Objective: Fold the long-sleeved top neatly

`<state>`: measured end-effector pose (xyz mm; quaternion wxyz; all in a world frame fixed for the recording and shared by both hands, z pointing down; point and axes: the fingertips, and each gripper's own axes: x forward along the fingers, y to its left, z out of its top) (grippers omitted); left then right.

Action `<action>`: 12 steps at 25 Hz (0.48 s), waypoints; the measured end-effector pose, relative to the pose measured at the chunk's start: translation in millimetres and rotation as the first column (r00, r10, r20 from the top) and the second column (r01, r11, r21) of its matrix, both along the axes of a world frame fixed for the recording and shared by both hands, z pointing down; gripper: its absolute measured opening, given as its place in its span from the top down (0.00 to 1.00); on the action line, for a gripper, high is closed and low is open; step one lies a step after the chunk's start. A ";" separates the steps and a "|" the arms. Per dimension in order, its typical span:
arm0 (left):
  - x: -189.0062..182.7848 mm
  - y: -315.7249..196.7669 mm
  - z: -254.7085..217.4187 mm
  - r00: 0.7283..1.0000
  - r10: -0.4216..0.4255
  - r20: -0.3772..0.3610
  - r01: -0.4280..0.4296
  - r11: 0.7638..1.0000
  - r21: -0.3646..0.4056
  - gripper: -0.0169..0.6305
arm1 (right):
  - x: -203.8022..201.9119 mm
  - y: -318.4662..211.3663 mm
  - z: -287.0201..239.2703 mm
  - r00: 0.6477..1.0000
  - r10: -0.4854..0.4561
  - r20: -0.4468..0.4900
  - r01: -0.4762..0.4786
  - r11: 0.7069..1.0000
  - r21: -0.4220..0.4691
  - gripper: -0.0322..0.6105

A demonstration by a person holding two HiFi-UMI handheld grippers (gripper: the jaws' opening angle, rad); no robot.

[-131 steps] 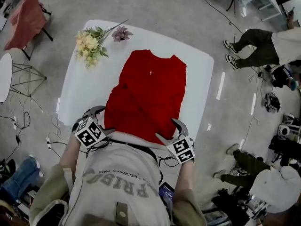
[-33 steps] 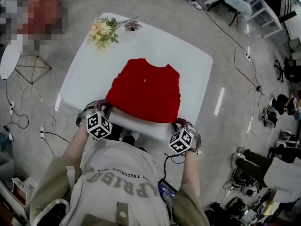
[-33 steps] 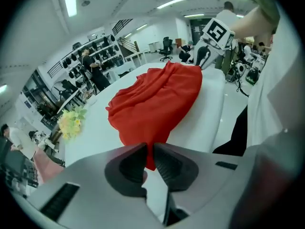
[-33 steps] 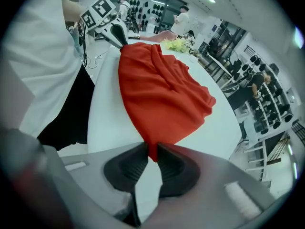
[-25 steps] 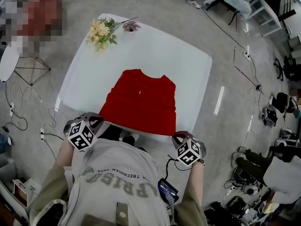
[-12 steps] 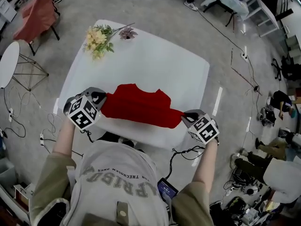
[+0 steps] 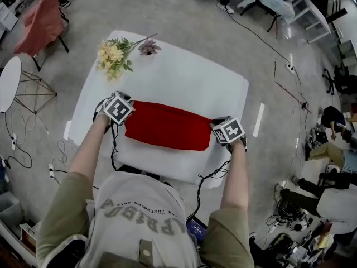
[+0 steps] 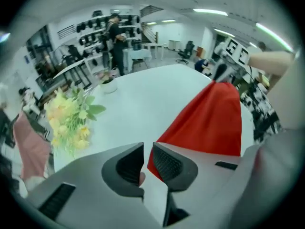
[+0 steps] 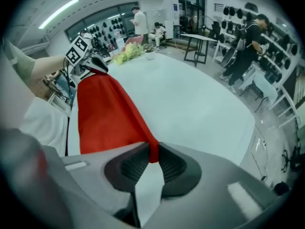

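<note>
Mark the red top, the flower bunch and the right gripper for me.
red top [image 7: 167,133]: head view, middle of the folded strip.
flower bunch [image 7: 113,56]: head view, yellow blooms.
right gripper [image 9: 152,152]: right gripper view, between its fingertips, pinching the top's edge.

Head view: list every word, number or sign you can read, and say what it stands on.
"PRISU", roughly: large arched print on the person's grey T-shirt, partly lost in folds.
Smaller line beside it: too small to read.
Cubes on the left hand-held gripper and right hand-held gripper: square markers, no letters.
No print visible on the red top.
</note>
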<state>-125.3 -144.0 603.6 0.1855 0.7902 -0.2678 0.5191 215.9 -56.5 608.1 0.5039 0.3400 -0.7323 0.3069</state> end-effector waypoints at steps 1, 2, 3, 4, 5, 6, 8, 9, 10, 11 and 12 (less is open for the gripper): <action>-2.3 -7.8 1.5 0.997 -0.074 -0.025 0.074 0.997 -0.002 0.89 | 3.0 -5.8 0.4 1.000 0.027 -0.007 -0.027 0.999 0.031 0.86; -5.2 -15.2 -0.6 0.989 -0.138 -0.052 0.138 0.990 0.001 0.82 | 5.5 -12.0 -2.4 0.999 0.048 -0.008 -0.047 0.997 0.069 0.83; -8.9 -21.8 -5.5 0.979 -0.188 -0.077 0.189 0.982 0.012 0.75 | 6.8 -18.2 -8.0 0.998 0.062 0.002 -0.062 0.992 0.107 0.81; -13.7 -27.1 -12.8 0.970 -0.223 -0.096 0.227 0.973 0.036 0.74 | 6.8 -23.4 -16.0 0.997 0.069 0.021 -0.071 0.987 0.145 0.71; -18.7 -30.2 -22.1 0.963 -0.245 -0.114 0.253 0.965 0.069 0.72 | 6.1 -26.3 -26.5 0.997 0.068 0.040 -0.074 0.981 0.181 0.62; -22.3 -29.4 -33.2 0.959 -0.250 -0.132 0.264 0.959 0.105 0.72 | 3.9 -26.6 -39.4 0.997 0.059 0.058 -0.070 0.973 0.220 0.61; -17.7 -10.0 -56.9 0.970 -0.182 -0.163 0.206 0.967 0.151 0.70 | -9.9 -17.6 -67.4 0.995 0.006 0.099 -0.035 0.956 0.290 0.61; -7.7 10.1 -65.1 0.981 -0.102 -0.165 0.127 0.980 0.152 0.66 | -23.5 -7.3 -78.2 0.992 -0.042 0.121 0.003 0.952 0.307 0.61; 5.9 35.3 -67.8 0.988 -0.001 -0.154 0.022 0.990 0.139 0.62 | -41.0 6.8 -83.7 0.985 -0.101 0.141 0.054 0.951 0.304 0.61; 19.4 62.1 -64.3 0.986 0.108 -0.128 -0.093 0.989 0.118 0.55 | -60.3 23.4 -82.6 0.974 -0.165 0.153 0.117 0.953 0.281 0.52; 29.0 86.4 -55.4 0.974 0.209 -0.086 -0.201 0.975 0.097 0.48 | -77.7 40.4 -75.2 0.963 -0.227 0.148 0.187 0.952 0.244 0.40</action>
